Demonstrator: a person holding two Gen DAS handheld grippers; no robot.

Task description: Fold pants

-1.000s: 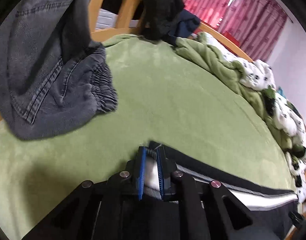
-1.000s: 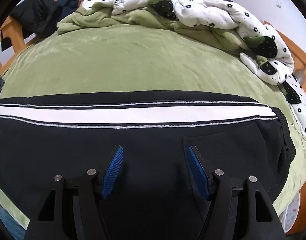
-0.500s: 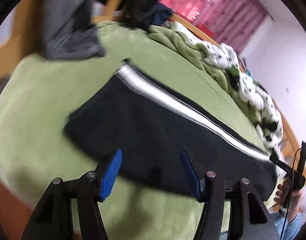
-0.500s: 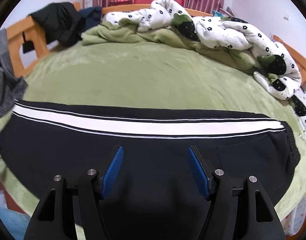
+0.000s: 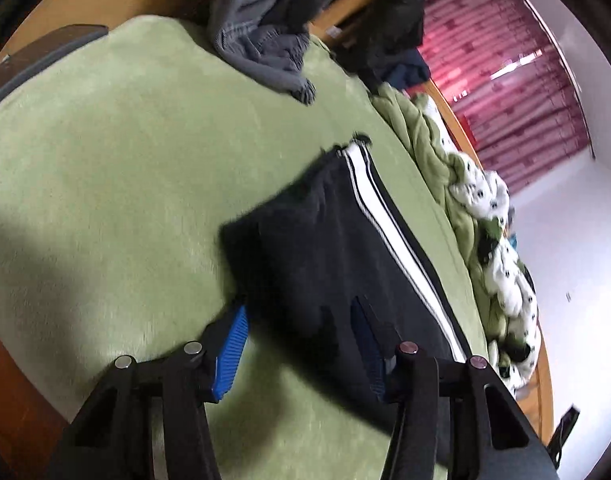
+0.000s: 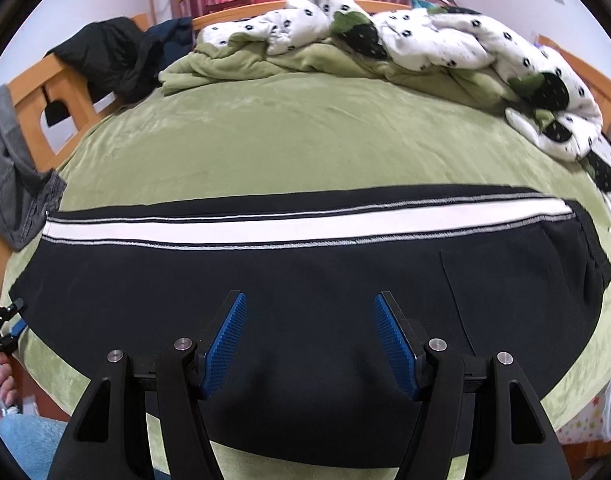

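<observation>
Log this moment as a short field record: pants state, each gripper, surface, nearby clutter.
pants: black pants with a white side stripe, laid flat lengthwise across the bed
left gripper: left gripper open, at one end of the pants, holding nothing
right gripper: right gripper open, above the middle of the pants, holding nothing
surface: green blanket
clutter: grey jeans on the wooden bed frame; rumpled spotted quilt at the far side

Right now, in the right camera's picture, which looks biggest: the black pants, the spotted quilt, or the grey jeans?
1. Black pants, though nearest the camera.
2. Spotted quilt.
3. Grey jeans, partly cut off.
</observation>
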